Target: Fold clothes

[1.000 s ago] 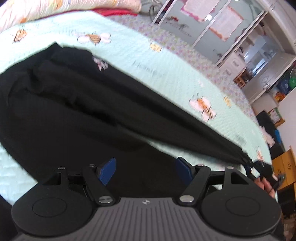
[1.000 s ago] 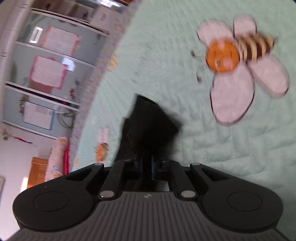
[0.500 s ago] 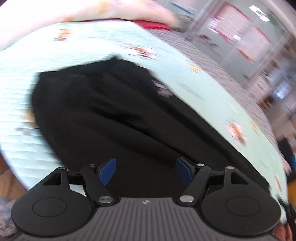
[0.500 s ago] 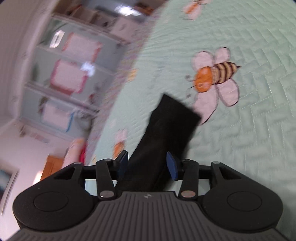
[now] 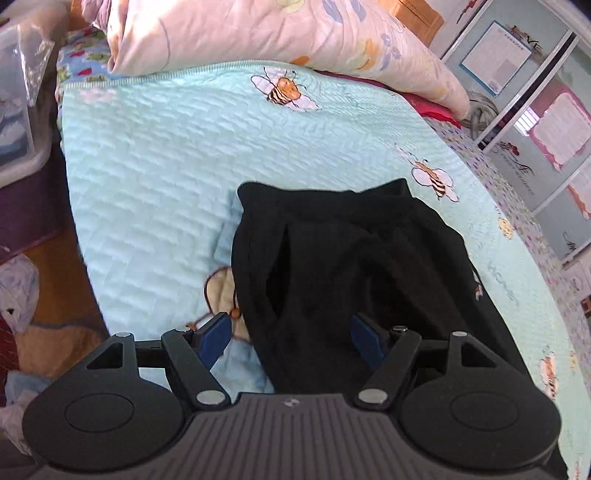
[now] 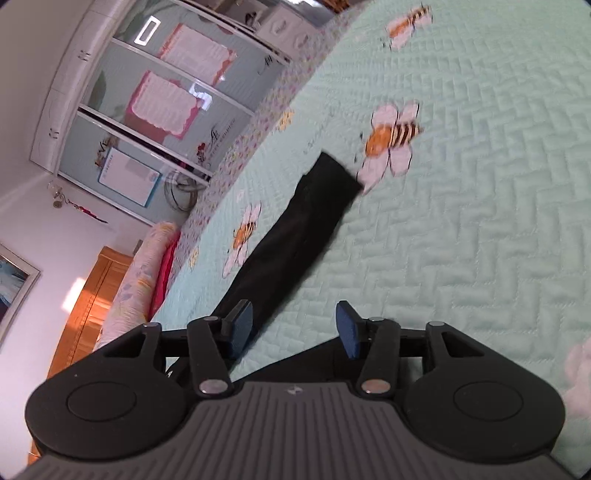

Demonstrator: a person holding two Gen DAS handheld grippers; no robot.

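Mint bee-print quilt (image 5: 155, 177) covers the bed; black trousers (image 5: 351, 258) lie on it below the pillow (image 5: 258, 33). Your left gripper (image 5: 291, 338) gapes above them, empty. Your right gripper (image 6: 293, 326), jaws just parted, has nothing clamped, beside the trouser leg (image 6: 295, 229).

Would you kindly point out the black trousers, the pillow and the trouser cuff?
black trousers (image 5: 332, 258): left wrist view, waist area.
pillow (image 5: 258, 33): left wrist view, its middle.
trouser cuff (image 6: 332, 177): right wrist view, leg's far end.
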